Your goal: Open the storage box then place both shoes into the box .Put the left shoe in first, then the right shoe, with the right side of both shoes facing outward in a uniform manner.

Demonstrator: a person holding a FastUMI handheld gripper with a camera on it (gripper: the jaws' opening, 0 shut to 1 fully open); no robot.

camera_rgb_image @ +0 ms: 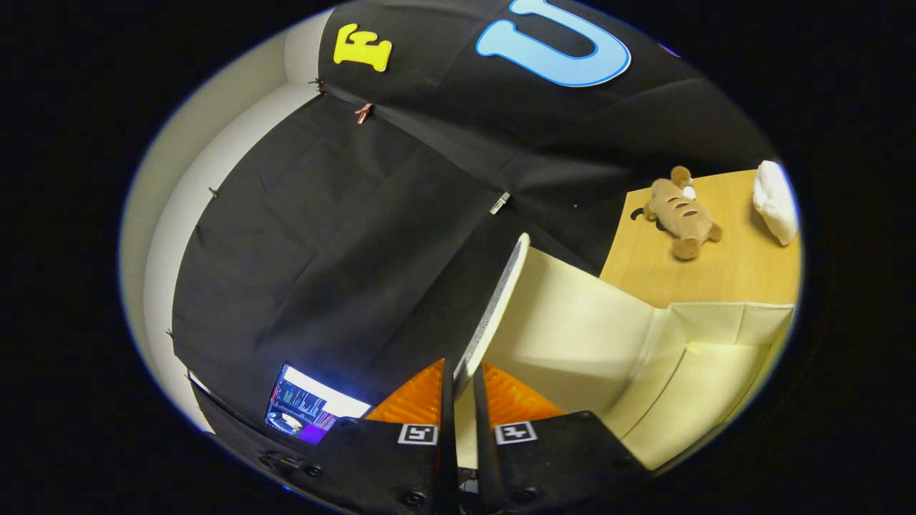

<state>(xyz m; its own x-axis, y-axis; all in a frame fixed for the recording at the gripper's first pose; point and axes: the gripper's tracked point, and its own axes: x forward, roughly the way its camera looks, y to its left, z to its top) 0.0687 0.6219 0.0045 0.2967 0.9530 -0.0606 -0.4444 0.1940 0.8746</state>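
My gripper [458,372] is shut on the edge of the storage box's lid [494,307], a thin pale flap seen edge-on between the two fingers. The lid stands lifted, tilted up away from the cream storage box [687,372], whose open inside and folded walls lie just beyond and to the right of the fingers.
A wooden table top [744,265] lies beyond the box. On it are a brown plush toy [680,214] and a white soft object [776,200]. A lit screen [311,408] sits low to the left of the fingers.
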